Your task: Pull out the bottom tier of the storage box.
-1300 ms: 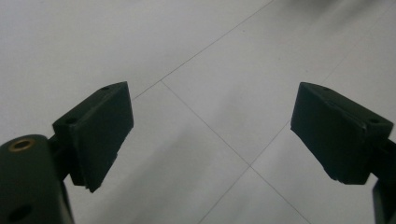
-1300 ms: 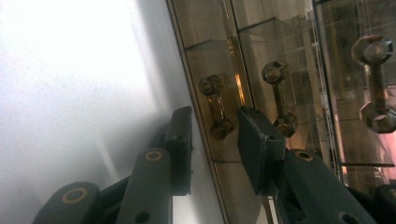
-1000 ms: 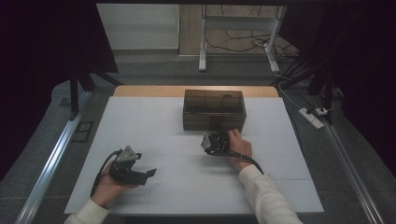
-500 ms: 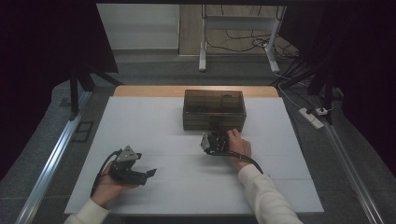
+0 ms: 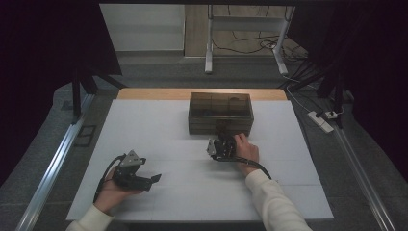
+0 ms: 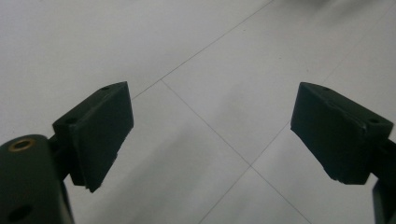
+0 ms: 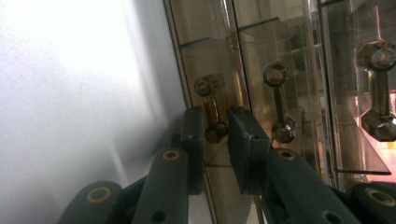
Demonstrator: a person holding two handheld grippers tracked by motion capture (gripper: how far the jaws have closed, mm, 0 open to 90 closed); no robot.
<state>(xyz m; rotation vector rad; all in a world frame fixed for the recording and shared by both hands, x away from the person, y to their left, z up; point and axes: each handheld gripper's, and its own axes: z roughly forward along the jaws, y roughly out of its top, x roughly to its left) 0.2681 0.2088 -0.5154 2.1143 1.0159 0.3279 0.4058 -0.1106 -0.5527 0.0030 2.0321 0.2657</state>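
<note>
Near the worktop's (image 5: 159, 202) front edge, the left gripper (image 5: 155, 178) idles in the hand, jaws wide apart over bare white surface. Farther in, the right gripper (image 7: 215, 133) is at the box (image 5: 220, 113), which sits toward the far edge; its jaws have just been closing around a small drawer handle (image 7: 211, 108), and contact looks near but I cannot confirm it. Grasping step, I'd judge; next comes a firm pinch, then a straight pull toward the front edge.
</note>
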